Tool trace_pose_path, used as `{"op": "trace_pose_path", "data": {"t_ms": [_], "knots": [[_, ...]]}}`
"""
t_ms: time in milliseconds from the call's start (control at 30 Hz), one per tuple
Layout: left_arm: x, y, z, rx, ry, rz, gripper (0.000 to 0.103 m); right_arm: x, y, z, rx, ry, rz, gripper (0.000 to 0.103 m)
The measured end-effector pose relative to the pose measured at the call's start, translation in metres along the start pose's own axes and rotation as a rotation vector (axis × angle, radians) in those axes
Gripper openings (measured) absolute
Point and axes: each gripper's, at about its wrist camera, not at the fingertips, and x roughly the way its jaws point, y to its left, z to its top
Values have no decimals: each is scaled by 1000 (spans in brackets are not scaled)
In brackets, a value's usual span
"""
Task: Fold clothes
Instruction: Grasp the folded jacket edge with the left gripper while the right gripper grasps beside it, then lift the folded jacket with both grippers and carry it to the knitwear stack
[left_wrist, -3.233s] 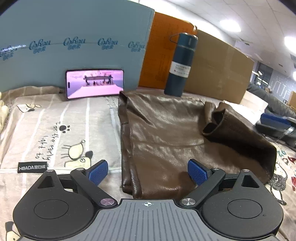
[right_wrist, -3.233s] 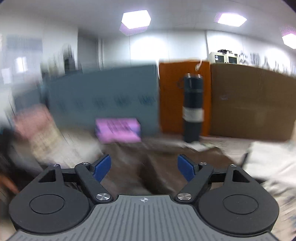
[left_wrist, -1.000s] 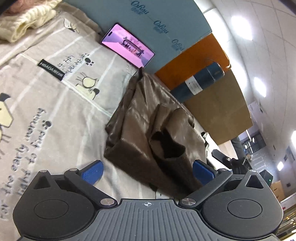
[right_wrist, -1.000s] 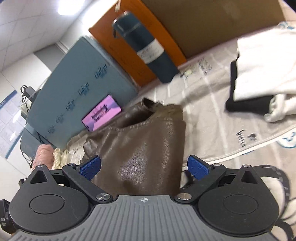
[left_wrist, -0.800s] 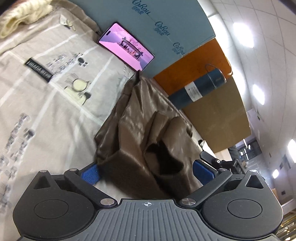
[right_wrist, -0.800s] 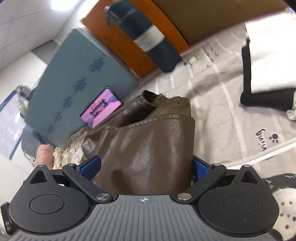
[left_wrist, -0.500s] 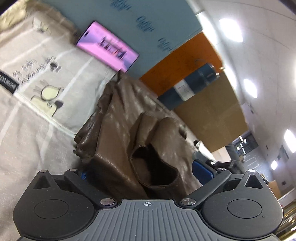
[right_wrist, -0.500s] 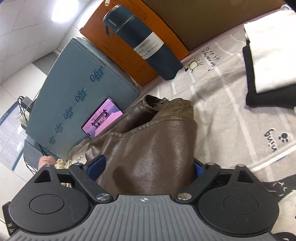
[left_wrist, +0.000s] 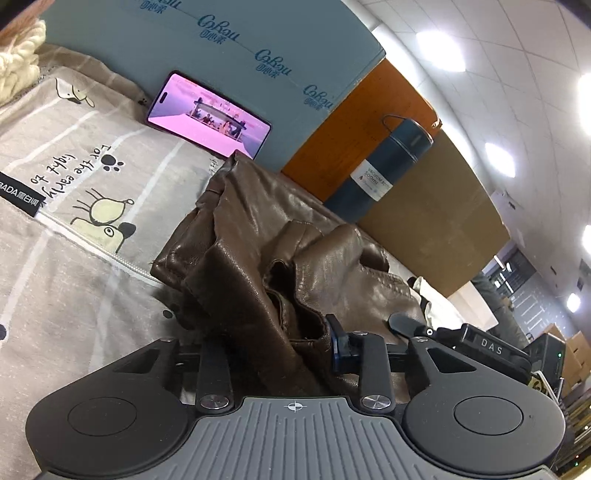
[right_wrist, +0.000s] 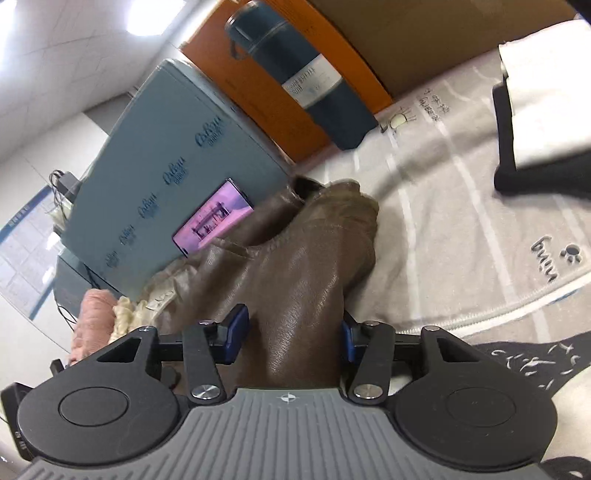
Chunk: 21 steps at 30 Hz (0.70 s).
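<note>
Both grippers clamp the jacket (left_wrist: 255, 258).
Left gripper (left_wrist: 273, 347) and right gripper (right_wrist: 291, 332) pinch bunched leather; phone (left_wrist: 208, 116) and flask (left_wrist: 380, 170) stand behind, folded clothes (right_wrist: 543, 107) right.

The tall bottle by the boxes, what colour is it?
Dark blue bottle, clearest in the left wrist view.

One jacket (left_wrist: 258, 236), one phone (left_wrist: 208, 116), one flask (left_wrist: 376, 171)

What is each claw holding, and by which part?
Both grip the brown leather jacket: left claw on its bunched near edge, right claw around a folded part.
</note>
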Motion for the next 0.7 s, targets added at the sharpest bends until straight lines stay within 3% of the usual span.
{"op": "trace_pose_path", "data": {"t_ms": [100, 133, 233, 533, 700], "knots": [[-5, -2, -1, 7, -25, -7, 25, -1, 3, -3, -3, -5, -1, 34], [-9, -3, -1, 12, -37, -9, 24, -4, 7, -5, -1, -16, 18, 27], [-20, -4, 0, 16, -60, -18, 21, -17, 24, -13, 3, -50, 87, 19], [-90, 17, 3, -17, -163, -75, 16, -37, 87, -37, -15, -96, 276, 15], [-153, 39, 8, -35, -318, -88, 16, -29, 139, -43, -69, -85, 424, 15]]}}
